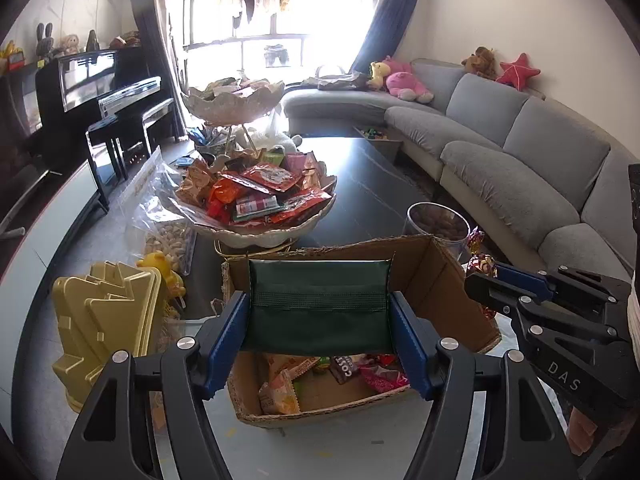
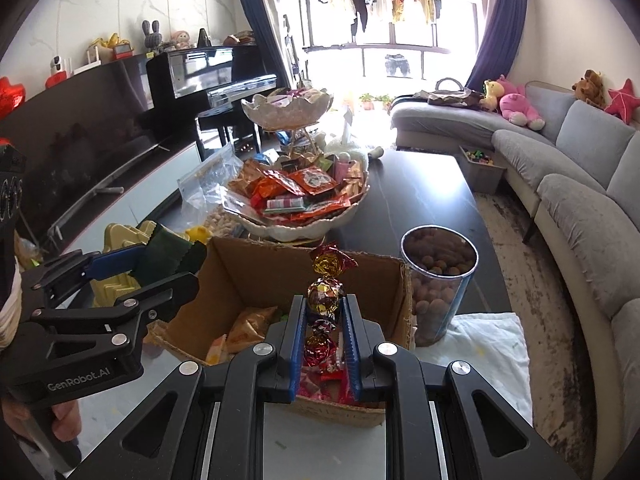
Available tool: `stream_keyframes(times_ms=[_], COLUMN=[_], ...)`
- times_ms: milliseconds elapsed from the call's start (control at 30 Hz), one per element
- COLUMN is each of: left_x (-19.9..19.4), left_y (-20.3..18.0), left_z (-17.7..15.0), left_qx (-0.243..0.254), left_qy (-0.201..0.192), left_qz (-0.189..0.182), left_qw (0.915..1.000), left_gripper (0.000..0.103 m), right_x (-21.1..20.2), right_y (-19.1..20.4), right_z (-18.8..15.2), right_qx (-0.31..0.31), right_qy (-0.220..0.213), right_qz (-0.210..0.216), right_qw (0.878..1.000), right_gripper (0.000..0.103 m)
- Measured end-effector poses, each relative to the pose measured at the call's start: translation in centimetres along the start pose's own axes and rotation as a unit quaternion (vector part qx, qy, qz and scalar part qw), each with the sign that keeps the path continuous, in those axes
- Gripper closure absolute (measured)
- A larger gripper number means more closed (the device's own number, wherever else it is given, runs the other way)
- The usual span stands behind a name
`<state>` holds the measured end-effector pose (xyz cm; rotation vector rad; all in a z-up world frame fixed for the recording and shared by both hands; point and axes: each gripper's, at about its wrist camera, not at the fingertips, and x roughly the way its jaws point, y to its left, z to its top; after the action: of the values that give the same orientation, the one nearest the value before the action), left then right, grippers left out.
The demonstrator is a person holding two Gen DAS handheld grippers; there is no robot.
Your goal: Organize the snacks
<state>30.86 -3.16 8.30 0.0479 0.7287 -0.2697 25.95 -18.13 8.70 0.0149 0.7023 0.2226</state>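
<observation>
My left gripper is shut on a dark green snack packet and holds it above the open cardboard box. The box holds several wrapped snacks. My right gripper is shut on a string of foil-wrapped candies above the same box. The right gripper also shows at the right of the left wrist view, with the candies at its tip. The left gripper and green packet show at the left of the right wrist view. A two-tier shell-shaped dish behind the box is piled with snack packets.
A clear tub of round nuts stands right of the box on a white cloth. A yellow plastic tray and a zip bag of pistachios lie left. The dark table runs back; a grey sofa is on the right.
</observation>
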Motion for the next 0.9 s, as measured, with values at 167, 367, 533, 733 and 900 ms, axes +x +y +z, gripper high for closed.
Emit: stream_keyframes(times_ms=[167,367,533,733,900], left_x=[1.0,0.0,-1.8,-5.6,-9.0], left_y=[-0.2,-0.3,-0.7,-1.2,-2.1], left_z=[-0.1,-1.1,-2.0,-4.1,-6.4], left_qx=[0.009,0.013,0.009,0.001,-0.002], left_qy=[0.017,0.007,-0.007,-0.039,-0.069], left_qz=[0.030,0.060,0.075,0.086,0.095], left_qw=[0.9994,0.9981,0.9971,0.9955,0.9931], left_gripper=[0.021,0.010,0.009,0.005,0.001], right_x=[1.7,1.2,0.1,-3.1,-6.2], right_y=[-0.6,-1.3,-1.6,-1.2,-0.5], right_z=[0.2,-0.3,-1.2,-2.9,-4.6], right_qx=[0.003,0.016,0.030,0.023,0.023], right_qy=[0.016,0.009,0.011,-0.015,-0.041], right_qz=[-0.005,-0.048,-0.049,-0.071,-0.080], right_qw=[1.000,0.999,0.998,0.997,0.996], right_gripper=[0.080,0.046,0.042,0.038,0.030])
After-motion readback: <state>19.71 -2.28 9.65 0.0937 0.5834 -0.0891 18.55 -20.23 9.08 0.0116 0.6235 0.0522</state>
